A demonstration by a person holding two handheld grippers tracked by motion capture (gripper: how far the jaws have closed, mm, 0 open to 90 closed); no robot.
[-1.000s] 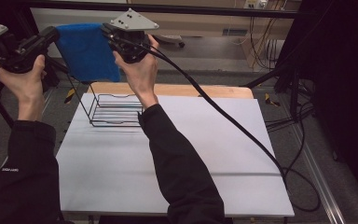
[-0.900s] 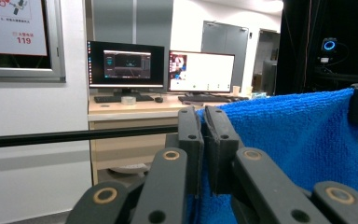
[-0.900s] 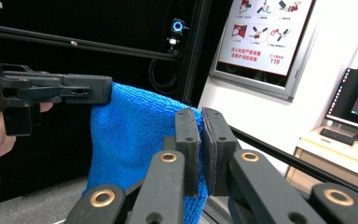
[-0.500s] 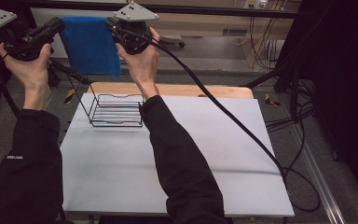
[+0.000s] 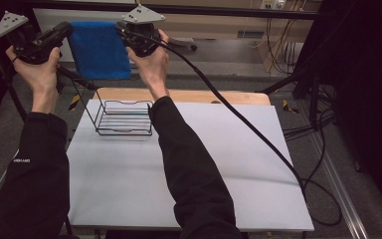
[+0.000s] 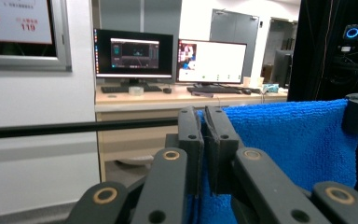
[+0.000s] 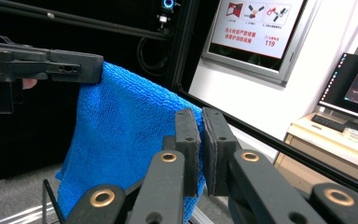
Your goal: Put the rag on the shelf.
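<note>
Blue terry cloth (image 5: pixel 99 50) hangs flat, stretched between left gripper (image 5: pixel 65 31) and right gripper (image 5: pixel 124 31); both jaws clamped on top corners, above wire rack (image 5: pixel 124 118).

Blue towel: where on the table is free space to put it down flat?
Free: the white tabletop right of the right sleeve, out to the black cable, and the near strip before the wire rack. Crowded: the far left corner, where the rack stands under the blue towel.
</note>
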